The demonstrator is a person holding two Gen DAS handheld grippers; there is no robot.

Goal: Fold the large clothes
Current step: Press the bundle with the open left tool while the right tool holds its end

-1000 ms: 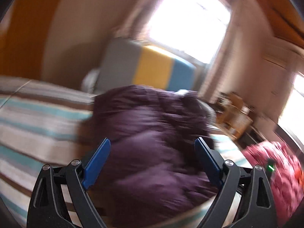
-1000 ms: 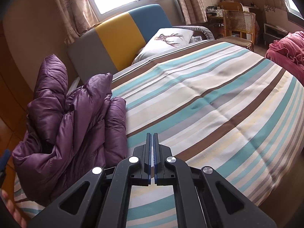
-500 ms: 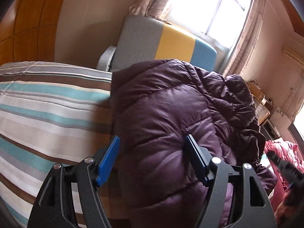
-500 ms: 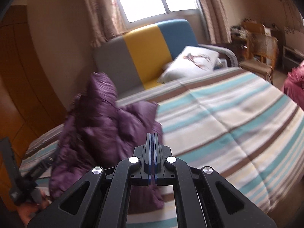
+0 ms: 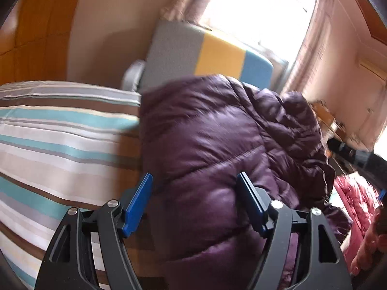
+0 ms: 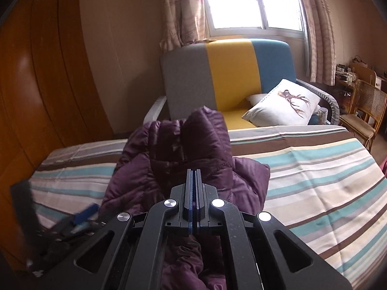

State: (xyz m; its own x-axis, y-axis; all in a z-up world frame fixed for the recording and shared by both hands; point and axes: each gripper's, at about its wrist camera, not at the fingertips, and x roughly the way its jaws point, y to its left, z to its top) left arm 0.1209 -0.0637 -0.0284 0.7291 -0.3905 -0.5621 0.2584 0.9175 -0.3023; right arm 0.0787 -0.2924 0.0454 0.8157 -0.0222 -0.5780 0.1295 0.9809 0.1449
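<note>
A puffy purple down jacket (image 5: 217,149) lies bunched on the striped bed (image 5: 60,133). My left gripper (image 5: 194,193) is open, its blue pads on either side of the jacket's near bulge, not closed on it. In the right wrist view the jacket (image 6: 183,149) stands heaped, part of it rising upright. My right gripper (image 6: 192,186) is shut, its tips right at the jacket's near fold; whether fabric is pinched between them cannot be told. The left gripper (image 6: 79,217) shows blurred at the lower left of that view.
The striped bedspread (image 6: 314,181) stretches right of the jacket. A grey, yellow and blue sofa (image 6: 229,77) with a deer pillow (image 6: 285,104) stands behind the bed. A cane chair (image 6: 362,111) is at right. A pink garment (image 5: 355,200) lies at right.
My right gripper has swung left, and the jacket is now straight ahead of its tips. My left gripper stays open around the jacket's near bulge, its view barely shifted.
</note>
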